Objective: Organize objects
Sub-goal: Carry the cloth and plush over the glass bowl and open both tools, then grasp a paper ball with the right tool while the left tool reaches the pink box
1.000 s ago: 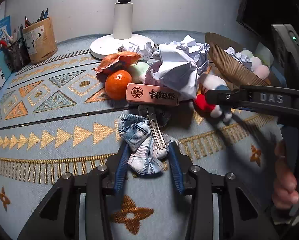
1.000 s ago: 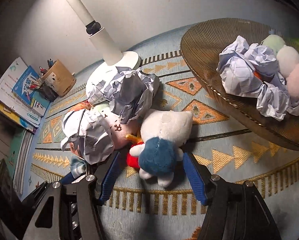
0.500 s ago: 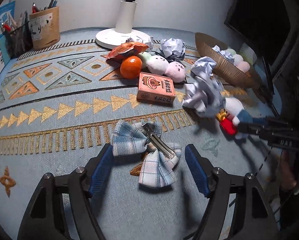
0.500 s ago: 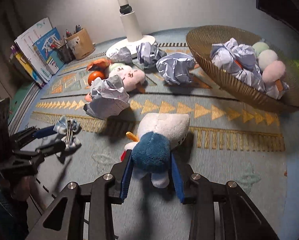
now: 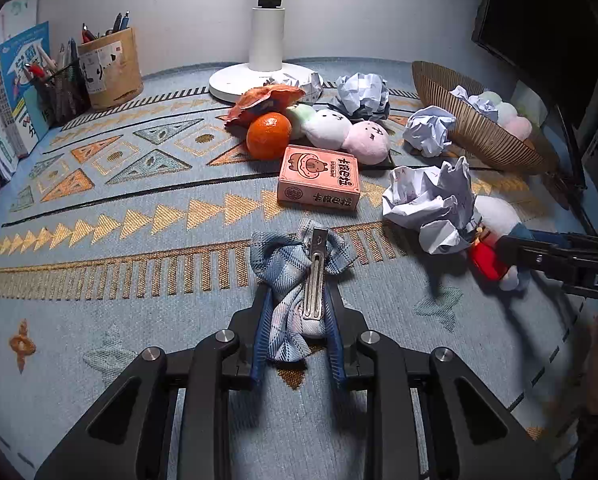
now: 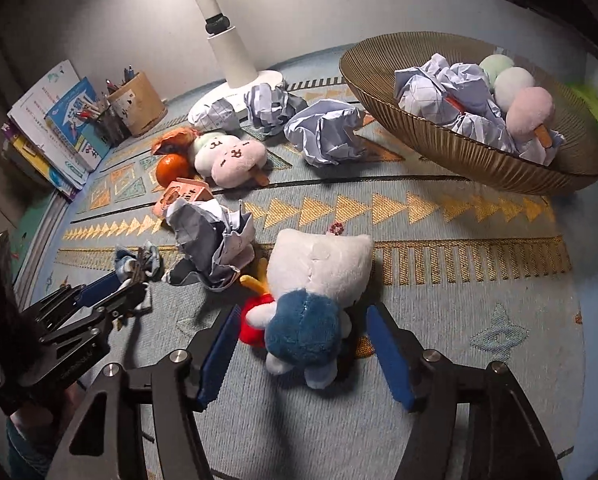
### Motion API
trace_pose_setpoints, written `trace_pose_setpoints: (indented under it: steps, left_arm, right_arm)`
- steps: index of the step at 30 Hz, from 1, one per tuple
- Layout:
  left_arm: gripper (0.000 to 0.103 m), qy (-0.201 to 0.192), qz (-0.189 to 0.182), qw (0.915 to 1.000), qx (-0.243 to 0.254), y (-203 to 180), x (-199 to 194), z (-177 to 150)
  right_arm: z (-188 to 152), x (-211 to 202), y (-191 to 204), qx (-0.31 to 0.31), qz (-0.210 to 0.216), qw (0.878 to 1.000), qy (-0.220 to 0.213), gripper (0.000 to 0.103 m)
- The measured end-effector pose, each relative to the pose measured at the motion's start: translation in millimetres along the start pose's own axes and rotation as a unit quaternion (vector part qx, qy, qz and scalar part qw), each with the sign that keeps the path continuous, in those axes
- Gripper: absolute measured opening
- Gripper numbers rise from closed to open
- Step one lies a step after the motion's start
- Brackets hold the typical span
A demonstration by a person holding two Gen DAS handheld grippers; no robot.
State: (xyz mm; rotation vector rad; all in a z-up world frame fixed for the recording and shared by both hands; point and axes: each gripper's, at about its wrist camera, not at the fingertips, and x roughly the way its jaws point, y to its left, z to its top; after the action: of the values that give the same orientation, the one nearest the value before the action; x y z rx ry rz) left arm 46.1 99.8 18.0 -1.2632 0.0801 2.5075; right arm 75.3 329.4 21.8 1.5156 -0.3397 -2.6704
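A blue-and-white plaid bow hair clip point(image 5: 295, 280) lies on the patterned mat, metal clasp up. My left gripper point(image 5: 299, 296) is shut on its near end, both blue pads pressing the cloth; the left gripper point(image 6: 115, 280) also shows at the left edge of the right wrist view. A plush toy point(image 6: 323, 268) with a white head, blue body and red part lies face down on the mat. My right gripper point(image 6: 303, 314) straddles its blue body, jaws opening, pads clear of the plush on both sides.
A woven basket point(image 6: 459, 152) at the right holds crumpled paper and pastel plush balls. Crumpled paper point(image 5: 427, 200), a pink box point(image 5: 319, 180), an orange point(image 5: 269, 136), a dumpling plush point(image 5: 331, 124), a lamp base point(image 5: 235, 80) and a pen holder point(image 5: 111, 64) crowd the back.
My left gripper, open around the bow half a second ago, has shut on it. My right gripper, then tight on the plush's blue body, has spread and let go of it.
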Motion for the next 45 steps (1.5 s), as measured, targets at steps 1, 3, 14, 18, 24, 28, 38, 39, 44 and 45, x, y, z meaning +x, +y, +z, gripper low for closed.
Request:
trace_pose_setpoints:
  steps: [1, 3, 14, 18, 24, 28, 38, 39, 44, 45]
  left_arm:
    - [0.02, -0.003, -0.001, 1.0, 0.001, -0.3, -1.6, -1.2]
    - [0.019, -0.01, -0.012, 0.9999, 0.002, -1.6, -7.4, -3.0]
    - [0.019, -0.108, -0.06, 0.9914, 0.044, -50.4, -83.3, 53.5]
    - [0.019, -0.136, -0.101, 0.9841, 0.052, -90.2, -83.9, 109.0]
    - [0.02, -0.137, -0.134, 0.9785, 0.076, -157.7, -46.9, 174.1]
    - [0.029, -0.13, -0.145, 0.9772, 0.085, -184.1, -13.0, 199.8]
    - [0.073, -0.1, -0.166, 0.98, 0.044, -156.3, 3.4, 189.8]
    - [0.073, -0.109, -0.166, 0.9793, 0.039, -146.4, -6.6, 185.1]
    - [0.073, -0.148, -0.132, 0.98, 0.019, -95.5, -64.4, 156.7]
    - [0.073, -0.156, -0.117, 0.9808, 0.015, -84.8, -77.7, 151.6]
  right_arm:
    - [-0.1, 2.8, 1.6, -0.002, -0.003, 1.0, -0.001, 0.043]
    - [-2.5, 3.5, 2.5, -0.008, -0.005, 1.0, -0.009, 0.034]
    - [2.4, -100.5, -29.6, 0.003, 0.001, 0.991, -0.136, 0.034]
    - [24.7, -145.6, -58.6, 0.031, -0.03, 0.979, -0.199, 0.034]
    - [62.1, -160.1, -115.4, 0.112, -0.053, 0.967, -0.224, 0.034]
    - [88.9, -146.9, -141.7, 0.142, -0.075, 0.962, -0.221, 0.034]
    - [99.3, -109.1, -183.6, 0.176, -0.057, 0.969, -0.165, 0.052]
    - [94.0, -112.4, -180.8, 0.173, -0.057, 0.969, -0.166, 0.052]
    - [70.2, -128.6, -154.1, 0.149, -0.025, 0.973, -0.173, 0.052]
    - [65.9, -132.0, -146.9, 0.141, -0.017, 0.974, -0.175, 0.052]
